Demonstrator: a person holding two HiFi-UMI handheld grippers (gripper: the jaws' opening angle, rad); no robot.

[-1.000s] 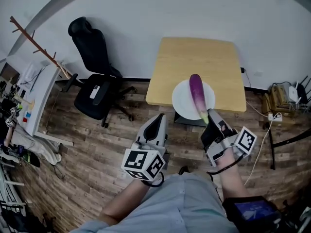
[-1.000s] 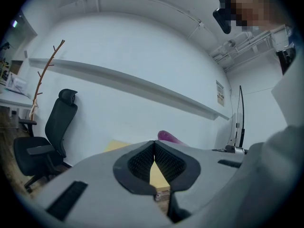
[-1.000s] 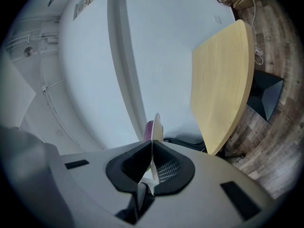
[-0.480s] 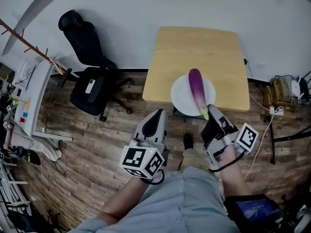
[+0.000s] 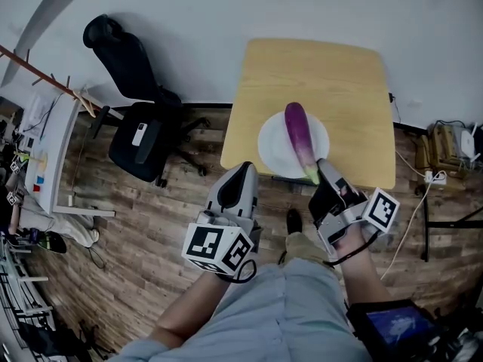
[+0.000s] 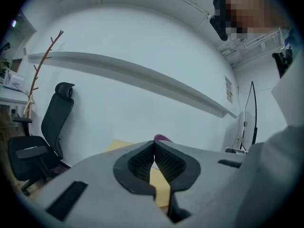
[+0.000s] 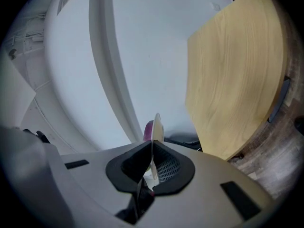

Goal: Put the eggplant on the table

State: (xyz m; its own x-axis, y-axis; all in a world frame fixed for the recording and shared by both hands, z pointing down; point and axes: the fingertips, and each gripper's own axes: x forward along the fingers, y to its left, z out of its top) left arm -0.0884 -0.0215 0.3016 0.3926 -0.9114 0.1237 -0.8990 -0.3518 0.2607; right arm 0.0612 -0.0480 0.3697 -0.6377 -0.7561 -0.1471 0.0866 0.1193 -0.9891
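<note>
Eggplant (image 5: 299, 140): lies lengthwise on white plate (image 5: 273, 151), green stem end toward 5 o'clock, next to right gripper (image 5: 321, 178). Right jaws clamp the plate's near rim. In the right gripper view the plate is edge-on and hides all but a purple sliver. Plate overlaps table (image 5: 317, 74) at its 6 o'clock edge; resting or lifted, cannot tell. Left gripper (image 5: 243, 173) at plate's 7 o'clock, jaws pressed together, nothing between. Office chair (image 5: 139, 104) at table's 9 o'clock.
</note>
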